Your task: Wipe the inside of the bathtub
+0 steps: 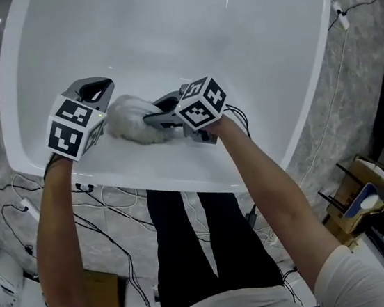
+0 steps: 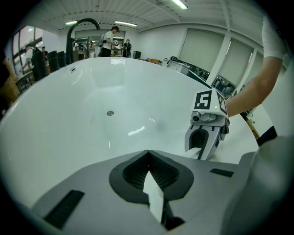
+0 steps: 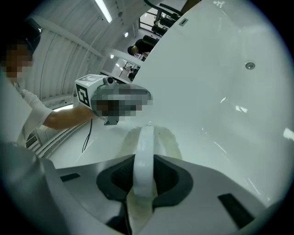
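Note:
The white bathtub [image 1: 180, 173] fills the head view, and both grippers hover just inside its near rim. A fluffy white cloth [image 1: 131, 118] lies between them against the tub wall. My right gripper [image 1: 158, 118] is shut on the cloth; in the right gripper view a white band of the cloth [image 3: 146, 151] runs up between the jaws of the right gripper [image 3: 146, 133]. My left gripper [image 1: 100, 97] sits at the cloth's left. Its jaws are closed on a thin white strip [image 2: 154, 195] of the cloth. The left gripper view has the left gripper [image 2: 148, 153] low and the right gripper [image 2: 202, 148] beyond it.
The tub's drain [image 2: 110, 113] is on the far floor, and a black faucet [image 2: 82, 25] arches over the far rim. Cables [image 1: 107, 202] and cardboard boxes [image 1: 102, 298] lie on the grey floor near the person's legs. People stand in the distant room.

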The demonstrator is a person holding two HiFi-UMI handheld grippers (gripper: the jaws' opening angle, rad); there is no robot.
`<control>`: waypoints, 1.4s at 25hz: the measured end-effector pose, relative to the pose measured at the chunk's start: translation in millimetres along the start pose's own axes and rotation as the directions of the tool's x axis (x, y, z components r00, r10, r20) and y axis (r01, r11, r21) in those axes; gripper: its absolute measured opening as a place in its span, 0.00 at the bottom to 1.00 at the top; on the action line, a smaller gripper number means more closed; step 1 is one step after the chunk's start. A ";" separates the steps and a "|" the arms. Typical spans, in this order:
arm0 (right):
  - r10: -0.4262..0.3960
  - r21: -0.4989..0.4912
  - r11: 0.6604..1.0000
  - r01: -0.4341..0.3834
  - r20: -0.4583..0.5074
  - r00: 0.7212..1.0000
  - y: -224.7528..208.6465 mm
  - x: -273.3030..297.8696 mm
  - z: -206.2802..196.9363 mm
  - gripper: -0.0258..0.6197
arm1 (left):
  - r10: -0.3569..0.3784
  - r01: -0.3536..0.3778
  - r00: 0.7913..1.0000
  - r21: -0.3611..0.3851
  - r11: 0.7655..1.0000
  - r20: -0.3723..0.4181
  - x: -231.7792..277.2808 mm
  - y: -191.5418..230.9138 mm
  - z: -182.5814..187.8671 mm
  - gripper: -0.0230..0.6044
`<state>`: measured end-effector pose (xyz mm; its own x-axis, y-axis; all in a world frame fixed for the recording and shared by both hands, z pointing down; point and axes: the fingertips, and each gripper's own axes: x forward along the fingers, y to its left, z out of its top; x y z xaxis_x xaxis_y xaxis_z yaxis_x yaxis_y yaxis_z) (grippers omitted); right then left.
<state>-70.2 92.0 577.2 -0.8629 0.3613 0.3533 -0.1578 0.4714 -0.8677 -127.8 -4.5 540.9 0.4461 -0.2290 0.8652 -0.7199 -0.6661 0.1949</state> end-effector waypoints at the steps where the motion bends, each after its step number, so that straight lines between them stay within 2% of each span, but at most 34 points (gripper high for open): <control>1: -0.001 0.003 1.000 0.001 -0.001 1.000 -6.2 1.0 -0.9 0.19 | -0.004 0.004 1.000 0.003 1.000 -0.002 4.2 0.0 -0.6 0.05; 9: -0.039 0.047 0.998 0.040 -0.010 0.999 -55.3 7.2 -3.9 0.19 | -0.038 0.040 0.999 0.069 0.997 -0.037 32.2 1.8 1.2 0.05; 35: -0.182 0.176 0.966 0.188 -0.052 0.982 -188.5 14.7 -25.5 0.19 | -0.101 0.109 0.990 0.077 0.991 -0.103 113.6 9.7 -0.7 0.05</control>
<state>-40.9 29.0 754.9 -0.7936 0.3113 0.5228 -0.3992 0.3821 -0.8335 -84.4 -36.4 641.4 0.4591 -0.0859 0.8842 -0.6240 -0.7396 0.2521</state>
